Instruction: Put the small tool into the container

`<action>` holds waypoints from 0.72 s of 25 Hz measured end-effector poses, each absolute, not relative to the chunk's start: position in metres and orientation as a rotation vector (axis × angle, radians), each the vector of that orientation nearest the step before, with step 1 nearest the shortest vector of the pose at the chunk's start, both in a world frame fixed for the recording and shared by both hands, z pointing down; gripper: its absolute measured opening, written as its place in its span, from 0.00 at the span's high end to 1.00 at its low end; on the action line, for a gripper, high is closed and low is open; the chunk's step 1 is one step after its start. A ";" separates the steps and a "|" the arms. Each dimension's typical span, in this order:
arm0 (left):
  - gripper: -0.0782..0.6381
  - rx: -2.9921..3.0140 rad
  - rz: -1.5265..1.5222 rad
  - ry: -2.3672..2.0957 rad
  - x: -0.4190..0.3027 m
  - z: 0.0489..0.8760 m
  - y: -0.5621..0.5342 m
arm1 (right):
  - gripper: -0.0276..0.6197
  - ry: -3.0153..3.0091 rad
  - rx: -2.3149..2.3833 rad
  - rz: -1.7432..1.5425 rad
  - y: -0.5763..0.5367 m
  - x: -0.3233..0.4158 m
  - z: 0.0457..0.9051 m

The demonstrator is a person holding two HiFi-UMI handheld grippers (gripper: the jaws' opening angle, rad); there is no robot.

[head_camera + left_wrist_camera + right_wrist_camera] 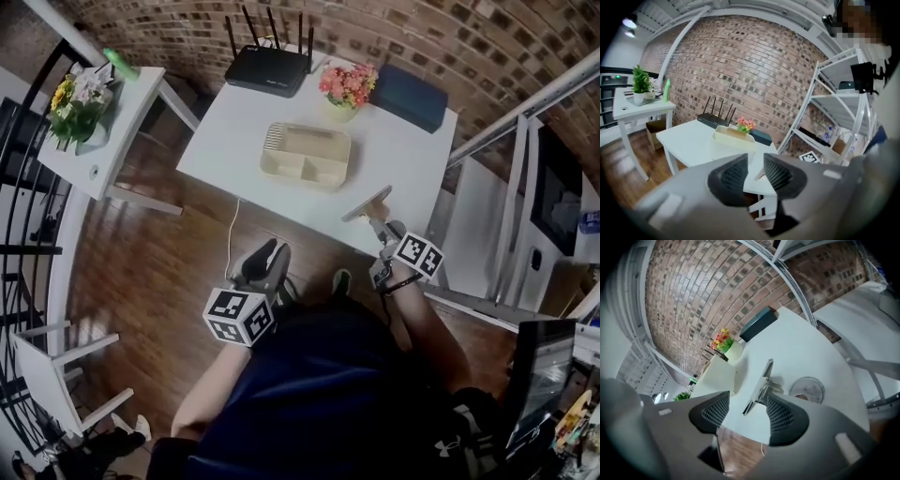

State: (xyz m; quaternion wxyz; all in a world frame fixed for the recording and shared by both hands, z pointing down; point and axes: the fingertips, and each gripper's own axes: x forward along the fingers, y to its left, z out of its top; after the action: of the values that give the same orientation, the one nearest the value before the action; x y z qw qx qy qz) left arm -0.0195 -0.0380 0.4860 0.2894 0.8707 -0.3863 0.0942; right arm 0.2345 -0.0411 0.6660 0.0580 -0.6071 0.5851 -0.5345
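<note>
White table [403, 159] | one container [306, 155] | one small tool [367, 203] | left gripper [267, 255], right gripper [380, 225]

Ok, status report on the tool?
Left tongs open, empty. Right tongs open, tool just ahead, ungripped, near table edge. Nothing between tool and container.

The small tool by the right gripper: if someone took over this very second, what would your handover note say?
Left gripper: fingers apart, empty, hanging short of the white table.
Right gripper: fingers open, small tool at their tips, not gripped.
The tool lies near the table's front right edge; the container sits mid-table and looks empty.
Done: nothing yet. Left: grip tool, carry to container, release.
</note>
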 end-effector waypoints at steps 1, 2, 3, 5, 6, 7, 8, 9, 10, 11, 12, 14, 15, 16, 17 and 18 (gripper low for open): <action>0.75 2.323 0.248 -1.038 -0.019 0.486 -0.039 | 0.57 1.749 -1.823 -1.639 -0.042 0.238 0.672; 0.75 2.322 0.245 -1.044 -0.019 0.485 -0.039 | 0.57 1.727 -1.810 -1.656 -0.044 0.241 0.677; 0.75 2.320 0.243 -1.048 -0.019 0.485 -0.039 | 0.57 1.707 -1.802 -1.670 -0.046 0.244 0.682; 0.75 2.314 0.237 -1.058 -0.021 0.485 -0.040 | 0.57 1.670 -1.793 -1.695 -0.050 0.250 0.692; 0.75 2.310 0.234 -1.065 -0.022 0.484 -0.040 | 0.58 1.656 -1.787 -1.707 -0.052 0.252 0.695; 0.75 2.306 0.229 -1.074 -0.024 0.484 -0.041 | 0.58 1.648 -1.780 -1.716 -0.054 0.253 0.698; 0.76 2.301 0.223 -1.082 -0.027 0.483 -0.042 | 0.59 1.646 -1.772 -1.722 -0.056 0.253 0.700; 0.76 2.295 0.218 -1.091 -0.029 0.483 -0.043 | 0.60 1.646 -1.763 -1.728 -0.057 0.253 0.701; 0.76 2.290 0.213 -1.101 -0.032 0.483 -0.043 | 0.62 1.647 -1.753 -1.733 -0.059 0.252 0.703; 0.77 2.285 0.209 -1.110 -0.034 0.483 -0.043 | 0.64 1.645 -1.743 -1.738 -0.060 0.252 0.705; 0.77 2.282 0.206 -1.118 -0.037 0.483 -0.043 | 0.65 1.640 -1.734 -1.743 -0.061 0.251 0.707; 0.77 2.274 0.202 -1.130 -0.040 0.485 -0.043 | 0.68 1.626 -1.723 -1.757 -0.063 0.251 0.712; 0.77 2.269 0.202 -1.134 -0.042 0.486 -0.042 | 0.70 1.618 -1.718 -1.766 -0.063 0.251 0.714; 0.78 2.264 0.201 -1.136 -0.043 0.486 -0.042 | 0.71 1.612 -1.714 -1.774 -0.064 0.251 0.716; 0.78 2.259 0.201 -1.138 -0.044 0.487 -0.041 | 0.72 1.609 -1.709 -1.782 -0.064 0.251 0.718; 0.78 2.254 0.201 -1.139 -0.046 0.487 -0.040 | 0.73 1.608 -1.706 -1.787 -0.064 0.251 0.719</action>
State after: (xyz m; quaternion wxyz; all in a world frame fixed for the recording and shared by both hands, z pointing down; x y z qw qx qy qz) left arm -0.0459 -0.0401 0.4872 0.2992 0.8489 -0.4291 0.0756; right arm 0.2506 -0.0641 0.7189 0.0969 -0.5760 0.5429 -0.6034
